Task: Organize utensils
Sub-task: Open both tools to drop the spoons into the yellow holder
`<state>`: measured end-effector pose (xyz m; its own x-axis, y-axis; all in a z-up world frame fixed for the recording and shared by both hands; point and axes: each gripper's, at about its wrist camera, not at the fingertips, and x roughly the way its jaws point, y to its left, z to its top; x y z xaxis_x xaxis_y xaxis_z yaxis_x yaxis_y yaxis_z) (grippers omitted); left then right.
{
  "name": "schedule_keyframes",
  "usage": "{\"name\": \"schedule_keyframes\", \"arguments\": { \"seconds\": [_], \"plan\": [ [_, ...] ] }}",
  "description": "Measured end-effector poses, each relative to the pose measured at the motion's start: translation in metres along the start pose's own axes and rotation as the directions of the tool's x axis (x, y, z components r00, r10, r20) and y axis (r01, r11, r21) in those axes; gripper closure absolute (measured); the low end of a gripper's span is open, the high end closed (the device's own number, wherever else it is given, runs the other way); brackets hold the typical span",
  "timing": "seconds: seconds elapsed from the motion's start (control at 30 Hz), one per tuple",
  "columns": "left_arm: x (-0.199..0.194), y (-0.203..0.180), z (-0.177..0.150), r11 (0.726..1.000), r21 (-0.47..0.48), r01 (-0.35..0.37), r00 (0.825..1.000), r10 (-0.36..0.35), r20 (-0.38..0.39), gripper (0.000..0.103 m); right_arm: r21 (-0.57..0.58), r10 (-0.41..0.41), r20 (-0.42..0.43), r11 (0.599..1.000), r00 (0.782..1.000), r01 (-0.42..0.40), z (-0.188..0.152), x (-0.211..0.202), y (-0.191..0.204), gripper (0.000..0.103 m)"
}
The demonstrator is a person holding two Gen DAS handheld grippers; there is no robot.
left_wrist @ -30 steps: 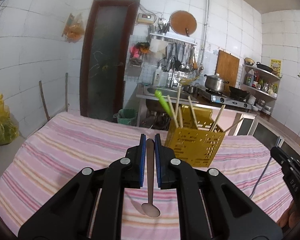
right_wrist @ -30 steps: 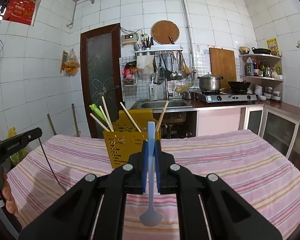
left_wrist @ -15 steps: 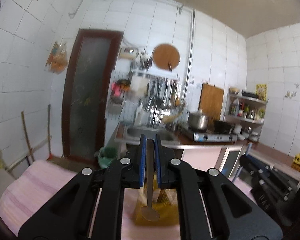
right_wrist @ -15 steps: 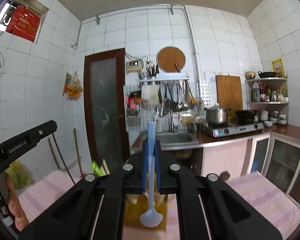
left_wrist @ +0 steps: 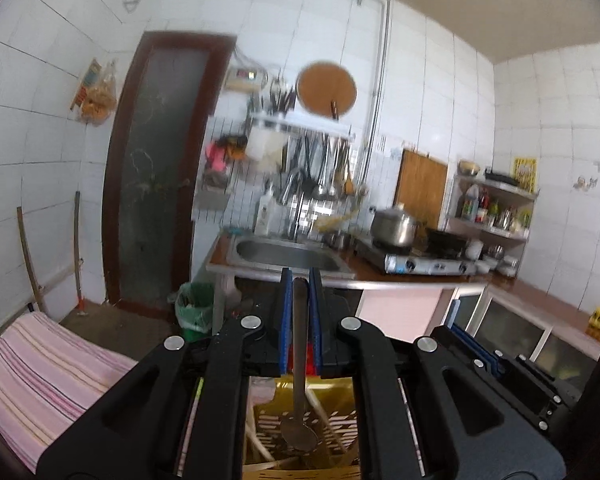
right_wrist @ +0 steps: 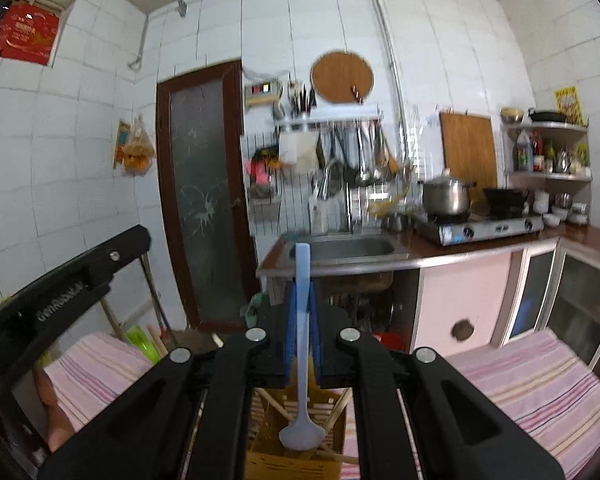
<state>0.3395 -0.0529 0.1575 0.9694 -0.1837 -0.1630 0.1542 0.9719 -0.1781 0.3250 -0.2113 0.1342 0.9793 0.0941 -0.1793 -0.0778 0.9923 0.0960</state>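
Black tool [left_wrist: 299, 320], blue pads [left_wrist: 286, 320]

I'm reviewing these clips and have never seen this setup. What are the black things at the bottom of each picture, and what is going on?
A person holds one handheld gripper in each hand; a fisheye camera on each looks along its fingers. The left gripper is shut on a metal spoon, bowl hanging down. The right gripper is shut on a pale blue spoon. Both hang over a yellow utensil basket holding chopsticks, on a pink striped cloth. Behind is a kitchen sink.
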Motion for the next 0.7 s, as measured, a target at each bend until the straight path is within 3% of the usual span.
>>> {"name": "schedule_keyframes", "arguments": {
  "seconds": [0.23,0.33,0.57,0.6,0.67,0.7],
  "plan": [
    [0.029,0.018,-0.034,0.999,0.025,-0.04,0.996,0.042,-0.085,0.096,-0.016,-0.016,-0.069,1.0,0.997,0.015,-0.03,0.02,0.0,0.096],
    [0.025,0.018,-0.041,0.996,0.067,-0.061,0.996,0.066,-0.066,0.096,-0.023,-0.025,-0.098,0.999,0.995,0.022,-0.039,0.025,0.001,0.095],
    [0.004,0.026,-0.027,0.998,0.029,-0.057,0.994,0.06,-0.091,0.095,-0.07,-0.058,-0.136,0.996,0.989,0.049,-0.045,0.017,-0.002,0.092],
    [-0.004,0.029,-0.022,0.998,0.017,-0.055,0.994,0.057,-0.09,0.09,-0.082,-0.066,-0.136,0.995,0.989,0.055,-0.041,0.01,-0.002,0.087],
    [-0.019,0.031,-0.016,0.998,0.008,-0.056,0.995,0.056,-0.084,0.07,-0.096,-0.087,-0.118,0.992,0.989,0.076,-0.034,-0.004,-0.003,0.04],
    [-0.033,0.033,-0.011,0.998,0.007,-0.064,0.996,0.065,-0.067,0.053,-0.099,-0.092,-0.103,0.992,0.99,0.081,-0.03,-0.012,-0.004,0.039]
  ]
}}
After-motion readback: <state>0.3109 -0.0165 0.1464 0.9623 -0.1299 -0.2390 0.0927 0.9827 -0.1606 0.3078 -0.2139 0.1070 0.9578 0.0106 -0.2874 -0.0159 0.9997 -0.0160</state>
